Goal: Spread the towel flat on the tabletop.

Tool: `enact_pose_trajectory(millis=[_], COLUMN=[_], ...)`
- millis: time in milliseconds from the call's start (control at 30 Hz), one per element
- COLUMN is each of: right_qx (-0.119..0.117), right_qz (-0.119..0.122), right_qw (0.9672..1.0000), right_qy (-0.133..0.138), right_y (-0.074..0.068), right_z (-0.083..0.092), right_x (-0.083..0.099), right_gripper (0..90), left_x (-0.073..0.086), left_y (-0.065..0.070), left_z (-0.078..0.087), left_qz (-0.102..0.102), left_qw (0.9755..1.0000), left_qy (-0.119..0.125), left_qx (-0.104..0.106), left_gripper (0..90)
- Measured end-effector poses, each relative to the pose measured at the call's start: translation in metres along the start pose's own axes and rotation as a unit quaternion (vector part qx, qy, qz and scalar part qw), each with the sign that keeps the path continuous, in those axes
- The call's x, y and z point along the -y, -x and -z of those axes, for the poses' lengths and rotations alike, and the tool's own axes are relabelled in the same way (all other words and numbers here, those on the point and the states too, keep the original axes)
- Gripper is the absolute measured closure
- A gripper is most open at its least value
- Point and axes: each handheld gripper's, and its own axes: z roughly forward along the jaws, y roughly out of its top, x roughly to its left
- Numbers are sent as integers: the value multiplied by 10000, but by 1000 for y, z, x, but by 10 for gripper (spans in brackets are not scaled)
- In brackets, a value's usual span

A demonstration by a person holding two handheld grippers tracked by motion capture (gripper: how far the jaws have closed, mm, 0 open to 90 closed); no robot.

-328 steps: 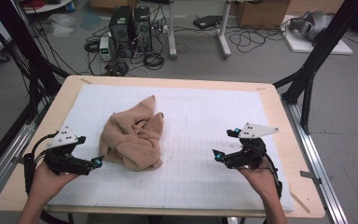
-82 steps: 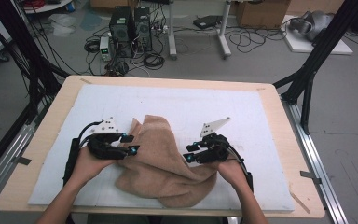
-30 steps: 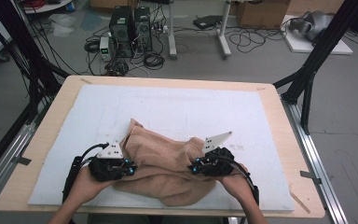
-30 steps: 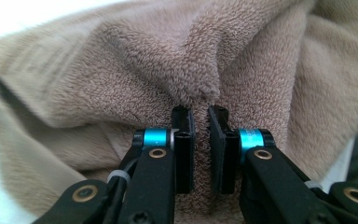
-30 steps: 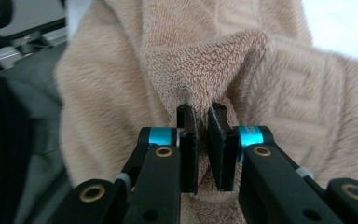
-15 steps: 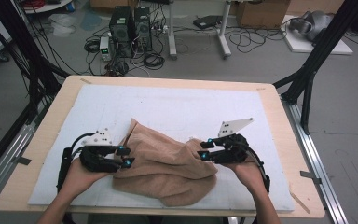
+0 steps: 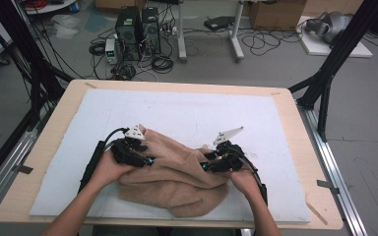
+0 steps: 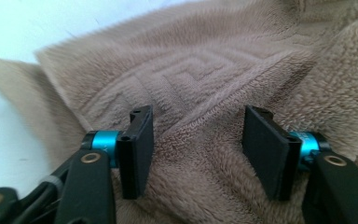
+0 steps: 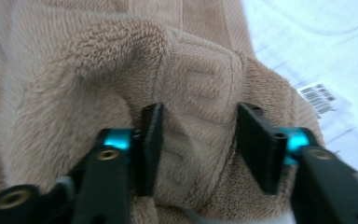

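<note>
Tan terry towel (image 7: 174, 174) lies bunched near the tabletop's (image 7: 44, 142) front edge, its long axis running side to side. The left hand-held gripper (image 7: 147, 161) and right hand-held gripper (image 7: 205, 165) sit at its opposite ends, equally near, jaws just opening, spread over cloth without pinching.

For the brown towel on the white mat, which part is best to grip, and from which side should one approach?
Probably the woven patterned border of the brown towel, where it folds over into a raised ridge near the barcode label. That band is flatter and firmer than the fluffy pile. Approach from the towel's outer edge, low along the white mat, jaws straddling the fold.
</note>
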Motion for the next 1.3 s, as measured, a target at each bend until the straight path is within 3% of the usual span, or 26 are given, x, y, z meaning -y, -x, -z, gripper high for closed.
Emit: enact_pose_trajectory(millis=[33, 67, 167, 400, 567, 600, 667, 700, 733, 767, 800, 833, 867, 900, 967, 1033, 1167, 1233, 1300], right_qx=[8, -31, -50, 107, 181, 401, 511, 668, 923, 1230, 1607, 1906, 2111, 1971, 1828, 1766, 1469, 1338, 1253], right_qz=[11, 33, 276, 366, 417, 515, 534, 570, 595, 564, 502, 419, 220, 30, -11, 171, 101, 43, 35], right_qw=[10000, 9999, 9992, 9992, 9989, 9978, 9973, 9961, 9938, 9904, 9844, 9791, 9756, 9787, 9819, 9829, 9879, 9899, 9908], right_qy=[-81, -122, -272, -100, -75, -106, -57, 35, 163, 299, 516, 576, 556, 570, 494, 501, 491, 462, 506], right_y=[0, 0, -3, -2, 5, 13, 17, 23, 29, 36, 47, 52, 59, 66, 66, 60, 55, 51, 43], right_z=[-2, -4, -5, 15, 36, 51, 57, 65, 73, 79, 85, 86, 86, 86, 83, 78, 69, 66, 65], right_x=[0, 0, -2, -5, -18, -36, -43, -54, -67, -82, -100, -109, -117, -122, -120, -109, -79, -66, -53], right_gripper=[619, 696, 842, 851, 852, 853, 854, 854, 854, 842, 759, 625, 608, 575, 561, 546, 514, 513, 510], left_x=[0, -1, -2, -4, -14, -20, -33, -43, -55, -73, -82, -92, -98, -97, -86, -71, -39, -23, -13], left_y=[-1, 0, 2, 4, -1, -5, -12, -18, -25, -34, -38, -44, -51, -54, -55, -54, -48, -39, -31], left_z=[-1, 0, 2, 21, 40, 44, 50, 54, 57, 59, 59, 58, 57, 58, 58, 56, 49, 44, 43], left_qz=[9, -20, -82, -110, -49, 1, 53, 113, 176, 192, 188, 278, 475, 506, 477, 479, 608, 548, 452], left_qw=[10000, 10000, 9999, 9993, 9963, 9945, 9909, 9871, 9814, 9739, 9699, 9692, 9738, 9763, 9791, 9809, 9842, 9873, 9887], left_qy=[-4, -27, -32, 357, 807, 972, 1199, 1369, 1610, 1788, 1765, 1629, 1451, 1400, 1360, 1312, 1277, 1220, 1208], left_qx=[53, 59, 54, -71, -273, -384, -611, -818, -1030, -1387, -1670, -1828, -1685, -1574, -1432, -1352, -1069, -854, -761], left_gripper=[622, 622, 791, 816, 824, 826, 826, 826, 825, 815, 776, 695, 606, 544, 530, 514, 499, 494, 486])
